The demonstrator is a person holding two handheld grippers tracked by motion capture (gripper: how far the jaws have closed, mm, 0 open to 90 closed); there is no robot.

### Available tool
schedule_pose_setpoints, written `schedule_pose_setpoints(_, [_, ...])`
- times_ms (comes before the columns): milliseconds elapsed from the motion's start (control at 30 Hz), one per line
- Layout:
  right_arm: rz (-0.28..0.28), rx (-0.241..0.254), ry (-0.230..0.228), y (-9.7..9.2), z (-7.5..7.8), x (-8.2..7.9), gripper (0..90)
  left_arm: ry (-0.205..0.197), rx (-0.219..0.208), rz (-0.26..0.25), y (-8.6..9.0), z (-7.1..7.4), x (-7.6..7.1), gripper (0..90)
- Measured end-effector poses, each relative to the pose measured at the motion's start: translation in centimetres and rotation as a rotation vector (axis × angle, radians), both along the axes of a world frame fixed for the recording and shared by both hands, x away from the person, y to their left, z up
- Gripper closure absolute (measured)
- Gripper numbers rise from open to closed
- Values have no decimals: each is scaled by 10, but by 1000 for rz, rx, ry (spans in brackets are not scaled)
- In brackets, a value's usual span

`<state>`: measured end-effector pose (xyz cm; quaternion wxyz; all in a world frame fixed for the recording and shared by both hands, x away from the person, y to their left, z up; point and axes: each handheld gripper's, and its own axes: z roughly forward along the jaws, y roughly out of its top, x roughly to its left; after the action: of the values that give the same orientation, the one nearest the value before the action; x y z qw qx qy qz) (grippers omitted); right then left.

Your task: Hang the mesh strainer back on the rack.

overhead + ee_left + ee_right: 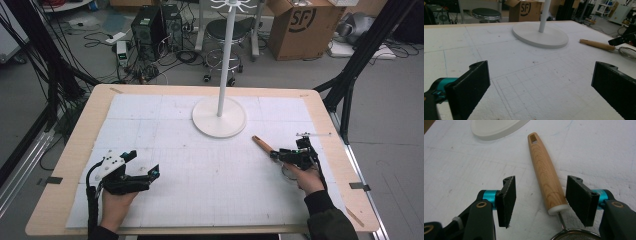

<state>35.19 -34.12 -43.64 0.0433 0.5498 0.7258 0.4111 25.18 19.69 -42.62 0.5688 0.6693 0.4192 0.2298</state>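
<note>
Right tongs (pixel 539 200) straddle the strainer handle (pixel 545 170); stand base (pixel 496 128) near.

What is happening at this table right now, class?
A person holds a gripper in each hand. The right gripper sits over a small strainer's wooden handle, its jaws apart on either side and not yet pressing it. The strainer lies flat on the white mat, near the round base of a white stand. The left gripper rests open on the mat, holding nothing.

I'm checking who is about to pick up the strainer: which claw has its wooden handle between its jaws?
The right claw: the strainer's wooden handle lies between its open jaws. The left claw has bare mat between its jaws.
</note>
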Motion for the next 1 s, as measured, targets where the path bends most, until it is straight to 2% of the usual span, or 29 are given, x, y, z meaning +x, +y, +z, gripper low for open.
schedule_pose_setpoints(67, [-3, -5, 12, 1, -1, 0, 429, -1, 1, 1, 0, 0, 0, 25])
schedule_pose_setpoints(500, [-1, -59, 15, 7, -4, 1, 475, -1, 2, 1, 0, 0, 0, 25])
schedule_pose_setpoints(667, [31, -87, 30, 12, -5, 0, 481, 0, 4, -2, 0, 0, 0, 25])
schedule_pose_setpoints(733, [34, -107, 22, 15, -5, -1, 488, -1, 4, -2, 0, 0, 0, 25])
schedule_pose_setpoints(867, [43, -115, 21, 15, -5, -1, 489, 0, 4, -2, 0, 0, 0, 25])
schedule_pose_setpoints(933, [55, -122, 19, 17, -4, -2, 507, 0, 7, -3, 0, 0, 0, 25])
schedule_pose_setpoints(1000, [58, -153, 11, 20, -4, -3, 548, -1, 6, -3, -1, 0, 0, 25])
